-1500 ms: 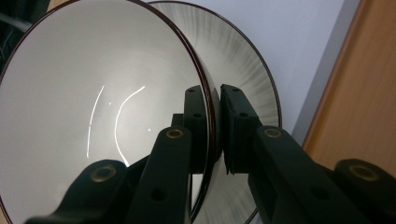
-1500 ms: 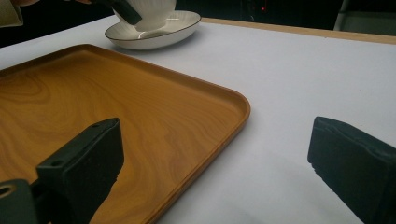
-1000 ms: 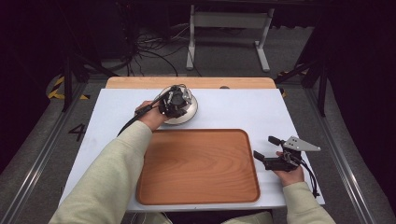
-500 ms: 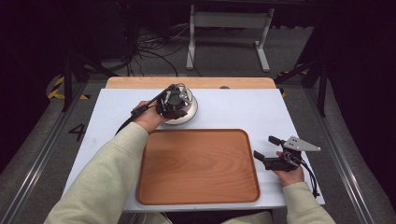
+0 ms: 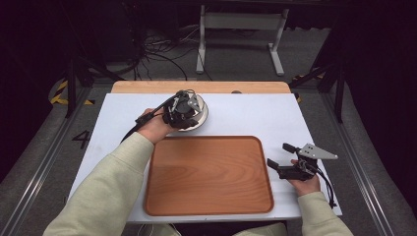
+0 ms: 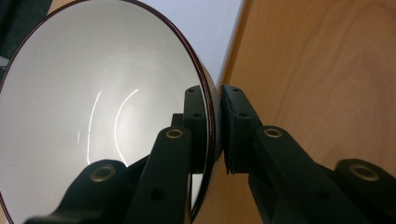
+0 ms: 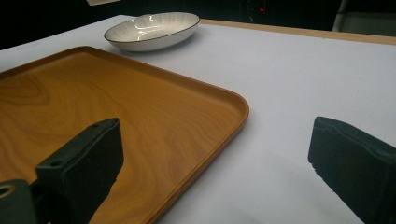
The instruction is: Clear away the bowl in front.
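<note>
Left gripper view: the left gripper (image 6: 215, 135) pinches the bowl (image 6: 93, 107) by its rim, 1 jaw inside, 1 outside. Just nearer the person lies the wooden tray (image 5: 209, 172). Beside it, the right gripper (image 5: 281, 156) rests spread.

White tabletop (image 5: 255, 115) with a light wooden strip (image 5: 196, 87) along its far edge. Grey floor (image 5: 236, 54) beyond, dim and going to black at the back. Pale metal frame stand (image 5: 241, 22) on the floor behind the tabletop; tangle of black cables (image 5: 157, 49) left of it. Yellow-black hazard tape (image 5: 61, 91) far left, number marking (image 5: 81, 139) on the floor, metal rails (image 5: 366, 162) down both sides.
</note>
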The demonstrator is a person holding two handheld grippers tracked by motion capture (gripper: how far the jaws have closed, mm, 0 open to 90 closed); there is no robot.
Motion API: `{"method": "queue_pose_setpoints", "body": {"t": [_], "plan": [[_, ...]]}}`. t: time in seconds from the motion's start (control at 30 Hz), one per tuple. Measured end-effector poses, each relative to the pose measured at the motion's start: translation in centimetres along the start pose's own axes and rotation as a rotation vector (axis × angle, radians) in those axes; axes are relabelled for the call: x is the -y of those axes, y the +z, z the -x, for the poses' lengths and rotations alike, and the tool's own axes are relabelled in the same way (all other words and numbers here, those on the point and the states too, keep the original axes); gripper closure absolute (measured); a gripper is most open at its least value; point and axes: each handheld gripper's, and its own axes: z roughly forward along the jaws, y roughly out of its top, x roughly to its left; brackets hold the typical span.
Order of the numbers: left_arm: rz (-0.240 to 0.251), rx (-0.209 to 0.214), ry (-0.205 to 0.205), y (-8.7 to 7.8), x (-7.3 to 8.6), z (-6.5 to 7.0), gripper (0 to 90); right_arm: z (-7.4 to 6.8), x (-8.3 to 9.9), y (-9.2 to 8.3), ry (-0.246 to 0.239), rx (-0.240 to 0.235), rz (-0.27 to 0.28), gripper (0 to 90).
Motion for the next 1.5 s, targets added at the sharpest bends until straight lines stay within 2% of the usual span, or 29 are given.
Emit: {"method": "queue_pose_setpoints", "body": {"t": [0.2, 0.47, 0.63, 0.87, 1.0, 1.2, 1.4, 1.5], "plan": [[0.012, 0.01, 0.008, -0.4, 0.0, 0.5, 82.1, 0.0, 0.0, 0.0, 0.0, 0.0, 0.0, 4.0], [0.025, 0.032, 0.039, -1.2, -0.2, 2.3, 82.1, 0.0, 0.0, 0.0, 0.004, 0.001, 0.001, 3.8], [0.054, 0.048, 0.049, -1.7, 0.1, 3.2, 82.1, 0.0, 0.0, 0.0, 0.004, -0.002, 0.001, 3.8], [0.099, 0.056, 0.026, -1.9, 0.7, 4.3, 82.0, 0.0, 0.0, 0.0, 0.003, -0.001, 0.001, 3.8], [0.102, 0.03, 0.046, -2.0, 0.8, 5.4, 82.0, 0.0, 0.0, 0.0, 0.004, -0.002, 0.001, 3.8], [0.128, 0.045, 0.045, -2.1, 1.3, 6.7, 82.0, 0.0, 0.0, 0.0, 0.003, -0.004, 0.001, 3.8], [0.139, 0.051, 0.06, -2.6, 1.2, 7.4, 82.0, 0.0, 0.0, 0.0, 0.007, -0.004, 0.0, 3.8], [0.136, 0.071, 0.071, -2.6, 1.1, 7.7, 82.0, 0.0, 0.0, 0.0, 0.009, -0.006, 0.001, 3.8]]}}
